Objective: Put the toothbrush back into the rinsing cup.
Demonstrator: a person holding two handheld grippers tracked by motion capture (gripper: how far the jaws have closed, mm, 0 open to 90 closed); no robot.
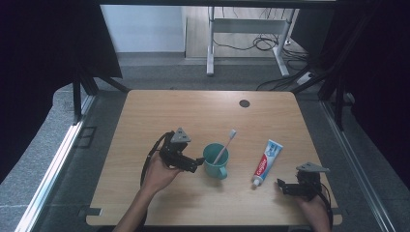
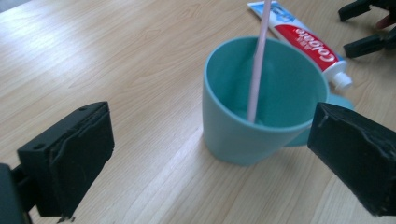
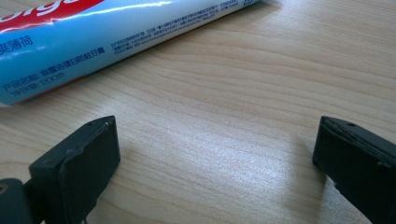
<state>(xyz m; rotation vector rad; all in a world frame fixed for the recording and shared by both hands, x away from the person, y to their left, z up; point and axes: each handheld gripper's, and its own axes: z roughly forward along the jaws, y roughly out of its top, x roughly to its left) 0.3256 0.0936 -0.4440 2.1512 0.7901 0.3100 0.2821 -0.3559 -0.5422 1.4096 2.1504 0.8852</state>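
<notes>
Teal mug (image 1: 215,161) (glossy, handled) stood mid-counter with a pale pink toothbrush (image 1: 225,144) leaning inside, just beyond the left gripper (image 1: 197,163), jaws wide. Right gripper (image 1: 283,186), jaws wide too, hovered near the toothpaste tube (image 1: 265,161). Light woodgrain counter (image 1: 203,113); grey floor beyond.

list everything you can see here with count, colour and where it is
table: 1, light wood, centre of the high view
cup: 1, teal, middle of the table near the front
toothbrush: 1, pale pink handle with white head, standing in the cup
toothpaste tube: 1, white, blue and red, lying flat right of the cup
round dark spot: 1, far edge of the table
desk frame: 1, white, on the floor beyond the table
left gripper: 1, black, open, just left of the cup
right gripper: 1, black, open, by the tube's cap end
</notes>
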